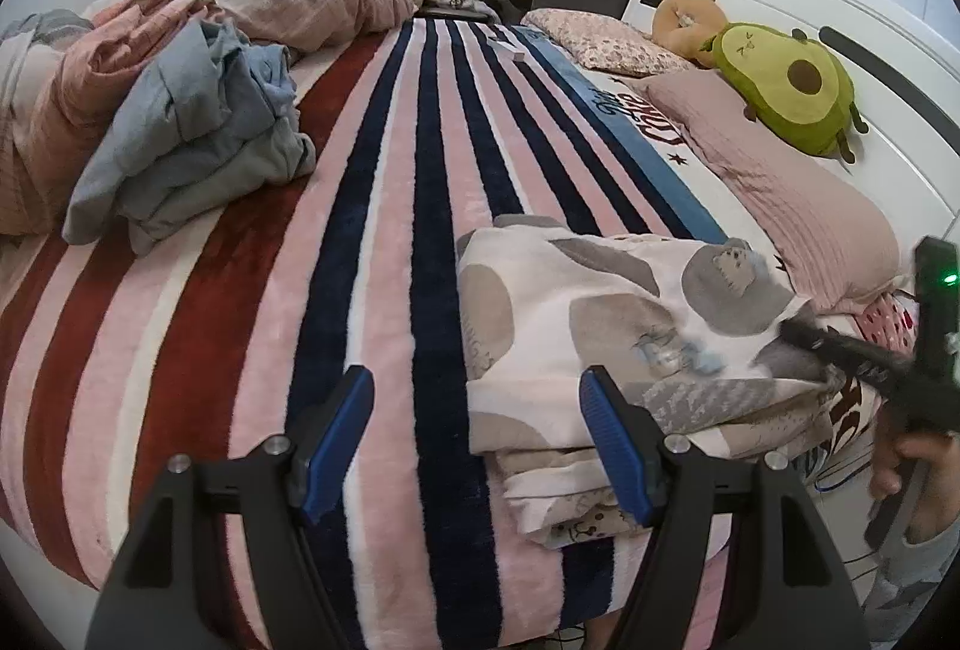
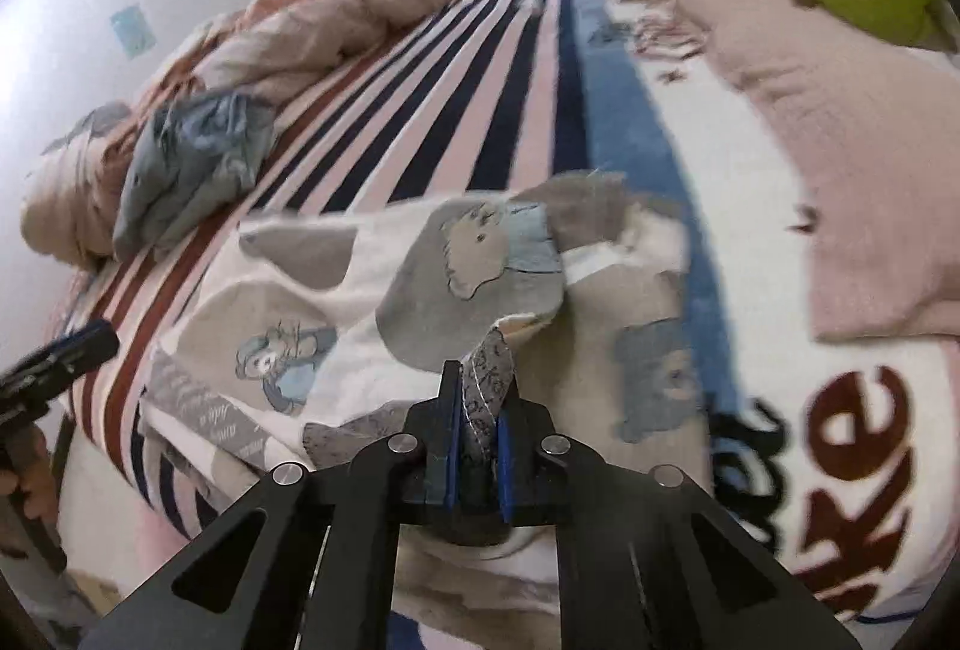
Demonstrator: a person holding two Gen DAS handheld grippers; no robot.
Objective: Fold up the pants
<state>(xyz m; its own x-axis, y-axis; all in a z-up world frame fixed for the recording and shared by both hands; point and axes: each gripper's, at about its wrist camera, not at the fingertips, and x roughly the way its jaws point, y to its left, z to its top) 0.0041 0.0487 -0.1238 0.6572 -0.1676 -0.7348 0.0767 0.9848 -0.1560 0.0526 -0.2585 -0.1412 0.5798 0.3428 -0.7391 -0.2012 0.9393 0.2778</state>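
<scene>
A striped fleece blanket covered the bed from the lower left to the upper centre of the left wrist view, and one pair of cartoon-print pants lay on it at lower right, partly folded, its long axis running roughly across the stripes. The right gripper had its jaws closed narrowly on a grey patterned edge of the pants at lower centre of the right wrist view, lifting that edge. The left gripper hovered with jaws wide and empty, the pants' near edge just beside its right-hand jaw, so it appeared the nearer tool for that left side. Counted: one pants, two grippers, one rumpled blue-grey garment at upper left, one pink duvet behind it, two pillows, one avocado plush at upper right.
</scene>
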